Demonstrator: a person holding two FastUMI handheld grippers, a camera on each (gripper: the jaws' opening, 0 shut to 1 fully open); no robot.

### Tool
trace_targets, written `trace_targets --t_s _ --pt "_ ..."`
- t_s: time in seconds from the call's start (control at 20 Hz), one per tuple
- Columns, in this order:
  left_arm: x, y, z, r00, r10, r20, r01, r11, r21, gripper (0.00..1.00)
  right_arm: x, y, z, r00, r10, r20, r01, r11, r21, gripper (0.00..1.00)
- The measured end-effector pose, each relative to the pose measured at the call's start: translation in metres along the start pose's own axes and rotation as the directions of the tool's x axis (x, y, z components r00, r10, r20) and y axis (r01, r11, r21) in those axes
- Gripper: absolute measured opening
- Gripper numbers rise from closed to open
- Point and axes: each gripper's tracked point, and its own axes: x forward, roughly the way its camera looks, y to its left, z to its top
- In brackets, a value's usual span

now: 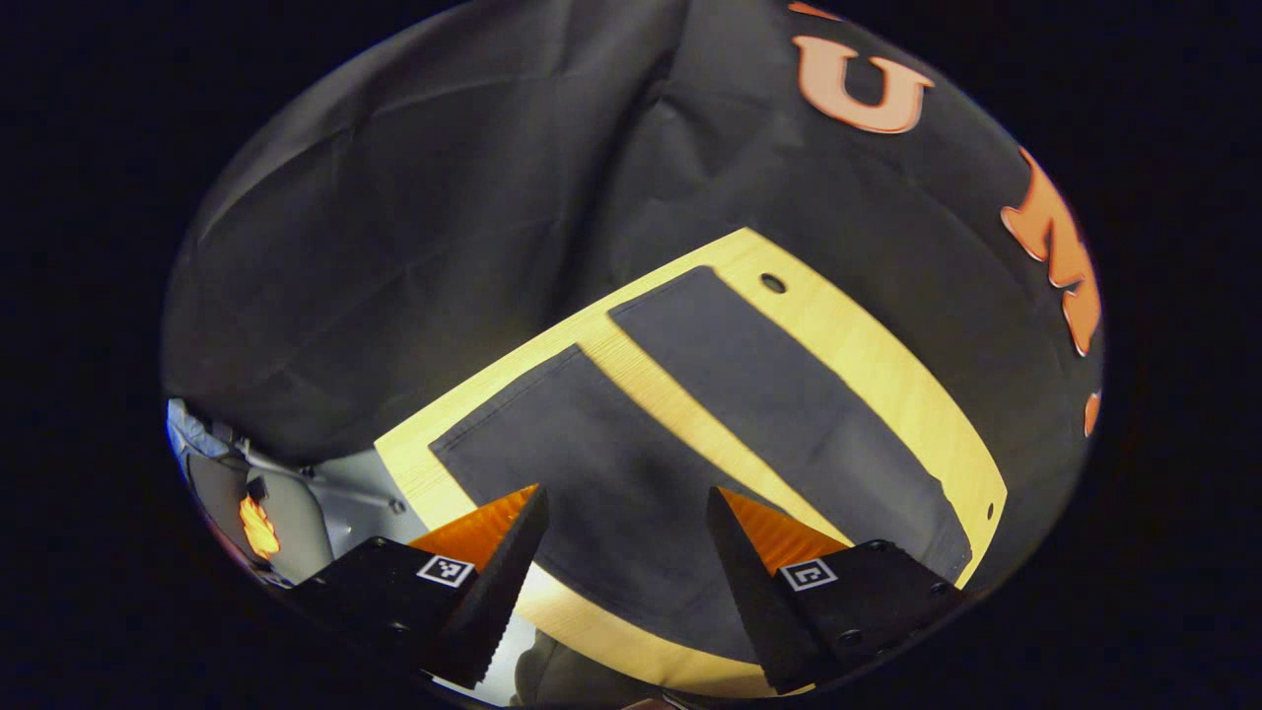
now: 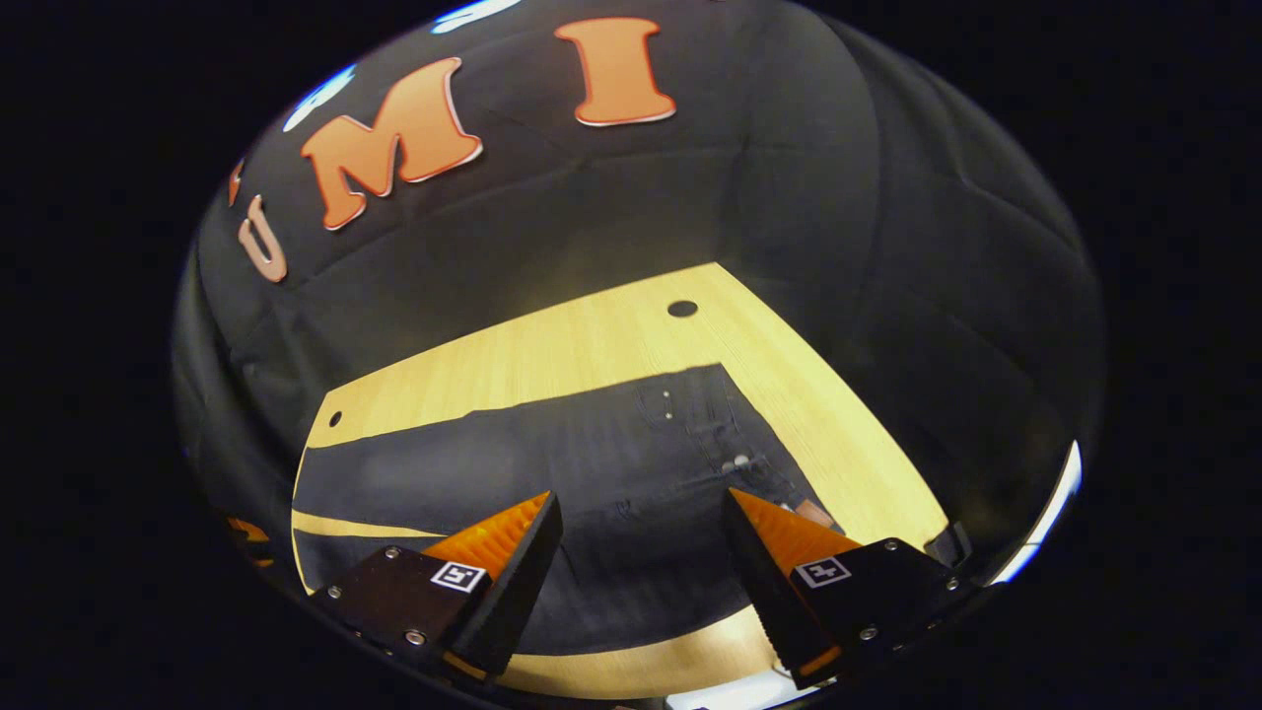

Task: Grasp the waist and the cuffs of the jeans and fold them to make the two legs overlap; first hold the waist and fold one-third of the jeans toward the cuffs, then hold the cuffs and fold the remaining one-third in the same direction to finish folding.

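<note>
The jeans lie flat and unfolded on the table, dark cloth on pale wood. In the left gripper view the two legs run apart toward the far edge, a strip of bare wood between them, and their cuffs stop short of that edge, near a small round hole in the tabletop. The left gripper hangs above the near leg with its jaws spread wide, nothing between them; whether the tips touch the cloth cannot be told.

In the right gripper view the waist of the jeans lies toward the table's right edge, with rivets and a button showing there, and the legs stretch off to the left edge. The right gripper is over the waist end, jaws wide apart and gripping nothing
</note>
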Motion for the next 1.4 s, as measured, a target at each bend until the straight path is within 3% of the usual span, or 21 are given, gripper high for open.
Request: trace_targets --t_s 0.25,0.45,0.6,1.25,1.4 --pt "0.021 0.019 0.014 0.991 0.044 -0.126 -0.052 0.997 -0.061 0.97 0.013 -0.013 -0.028 0.994 -0.040 -0.105 0.048 0.995 0.083 0.99" --pt "0.038 0.042 0.012 0.962 0.096 -0.256 -0.122 0.989 -0.087 0.97 0.024 -0.020 -0.045 0.978 -0.050 -0.202 0.077 0.989 0.128 0.99" --pt "0.049 0.050 0.003 0.946 0.077 -0.314 -0.125 0.983 -0.134 0.97 0.031 -0.026 -0.056 0.967 -0.044 -0.252 0.091 0.980 0.179 0.99" --pt "0.114 0.090 -0.013 0.884 0.143 -0.445 -0.274 0.930 -0.245 0.96 0.051 -0.073 -0.096 0.918 -0.090 -0.387 0.211 0.936 0.282 0.98" --pt "0.116 0.094 -0.012 0.883 0.161 -0.441 -0.290 0.926 -0.243 0.93 0.052 -0.088 -0.102 0.913 -0.114 -0.391 0.247 0.918 0.311 0.98"
